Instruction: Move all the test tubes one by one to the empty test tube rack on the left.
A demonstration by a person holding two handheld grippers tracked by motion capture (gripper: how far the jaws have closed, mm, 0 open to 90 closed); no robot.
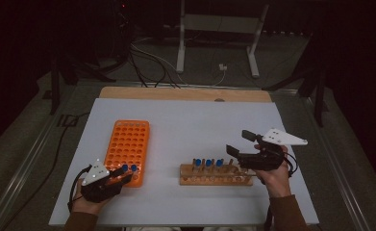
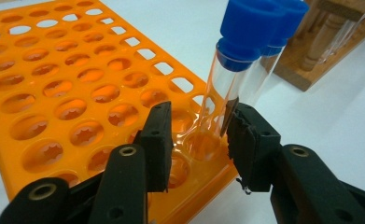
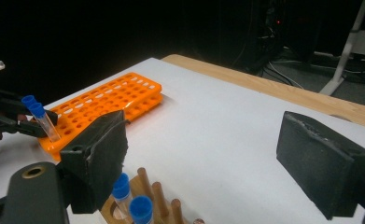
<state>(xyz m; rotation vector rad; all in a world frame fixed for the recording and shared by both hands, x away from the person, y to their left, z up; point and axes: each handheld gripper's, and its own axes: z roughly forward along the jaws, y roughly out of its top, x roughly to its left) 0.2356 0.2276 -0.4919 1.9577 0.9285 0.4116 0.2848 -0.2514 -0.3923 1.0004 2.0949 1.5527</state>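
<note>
1. The left gripper [image 2: 196,140] has its jaws slightly apart around a clear blue-capped tube [image 2: 224,88]; the pads are not pressing on it.
2. That tube stands tilted in a near-corner hole of the orange rack [image 2: 54,93], a second capped tube [image 2: 269,65] just behind it.
3. The right gripper [image 1: 237,143] hovers with its jaws wide apart and empty, above the wooden rack [image 1: 214,179] beside the orange rack.

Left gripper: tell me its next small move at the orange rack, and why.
Probably draw the left gripper straight back from the tube. That blue-capped tube already stands in a corner hole of the orange rack, beside a second capped tube. The jaws stand apart on either side of it, with a gap at the left pad, so the grip looks released. Pulling back level should avoid tipping either tube.
</note>
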